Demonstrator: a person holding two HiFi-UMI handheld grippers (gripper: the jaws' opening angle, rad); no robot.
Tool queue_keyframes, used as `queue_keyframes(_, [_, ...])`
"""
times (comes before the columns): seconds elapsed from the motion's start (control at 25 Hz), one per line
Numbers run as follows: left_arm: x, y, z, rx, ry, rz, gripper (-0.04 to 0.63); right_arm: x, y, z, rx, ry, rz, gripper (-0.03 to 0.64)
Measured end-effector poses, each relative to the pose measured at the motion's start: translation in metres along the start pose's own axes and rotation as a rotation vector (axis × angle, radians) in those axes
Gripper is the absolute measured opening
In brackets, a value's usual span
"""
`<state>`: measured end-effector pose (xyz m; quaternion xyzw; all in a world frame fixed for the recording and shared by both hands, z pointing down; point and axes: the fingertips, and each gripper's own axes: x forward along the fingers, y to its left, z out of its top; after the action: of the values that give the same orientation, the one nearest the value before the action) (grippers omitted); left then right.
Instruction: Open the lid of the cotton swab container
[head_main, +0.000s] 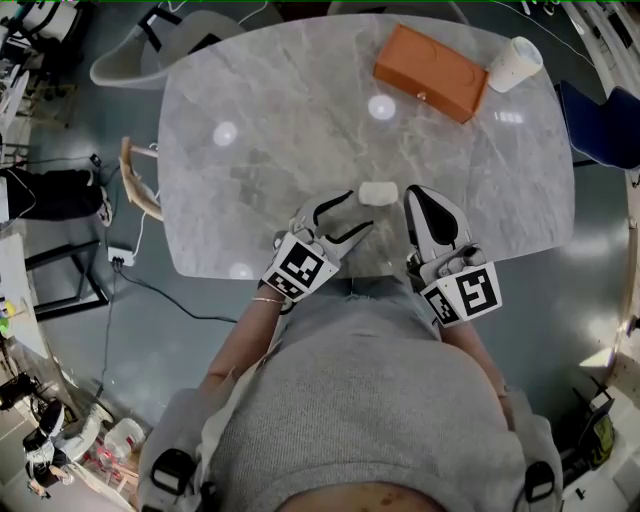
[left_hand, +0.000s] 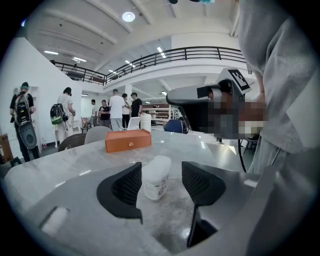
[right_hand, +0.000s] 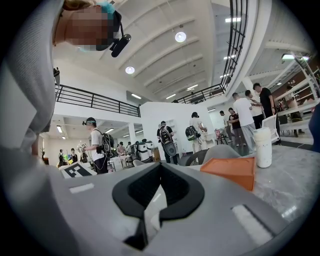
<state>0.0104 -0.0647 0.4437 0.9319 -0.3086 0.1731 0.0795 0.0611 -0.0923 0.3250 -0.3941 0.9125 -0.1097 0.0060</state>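
The cotton swab container (head_main: 379, 193) is a small white tub with its lid on, lying on the marble table (head_main: 250, 180) near the front edge. My left gripper (head_main: 360, 211) is open just left of it, fingertips pointing at it. In the left gripper view the container (left_hand: 156, 177) shows in the gap between the black pads (left_hand: 125, 187), and neither pad presses on it. My right gripper (head_main: 415, 195) is shut and empty, its tip close to the container's right side. In the right gripper view the jaws (right_hand: 159, 200) meet with nothing between them.
An orange box (head_main: 430, 72) and a white cup (head_main: 515, 63) stand at the table's far right corner. They also show ahead of the right gripper: orange box (right_hand: 230, 172), white cup (right_hand: 263, 147). Chairs stand around the table, and people are in the hall behind.
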Motion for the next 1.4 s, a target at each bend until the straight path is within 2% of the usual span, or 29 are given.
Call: queue_keyframes(1.4, [0.020,0.003,-0.054,-0.063,0.143,-0.006,0.268,-0.006,-0.002,0.001,-0.002,0.017,-0.014,0.002])
